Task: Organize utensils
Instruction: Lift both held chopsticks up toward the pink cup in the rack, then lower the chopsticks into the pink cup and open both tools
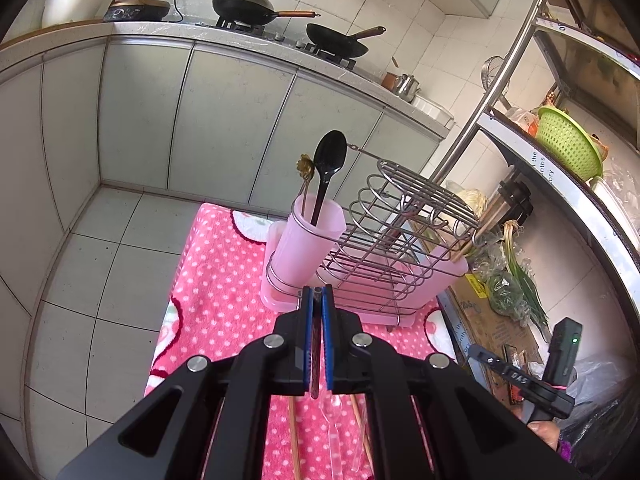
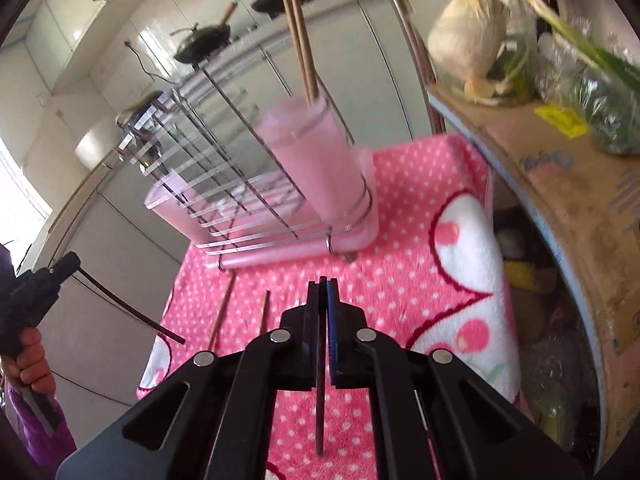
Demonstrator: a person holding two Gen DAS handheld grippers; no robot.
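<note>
Clearly, the thin dark chopstick [image 2: 320, 412] could pivot or slip, being pinched only across its slim shaft, and miss the pink plastic cup [image 2: 316, 160] on the wire rack's [image 2: 224, 216] right end. The right gripper [image 2: 323, 288] is clamped on it; the left gripper [image 1: 317, 300] pinches another dark stick [image 1: 315, 360].

Shiny wire rack [image 1: 384, 240], translucent plastic cup [image 1: 310, 240] (matt), seemingly fleecy cloth [image 1: 224, 280]

Two pink cups [image 1: 310, 240], two woks [image 1: 240, 4], one wire rack [image 1: 400, 240]
</note>
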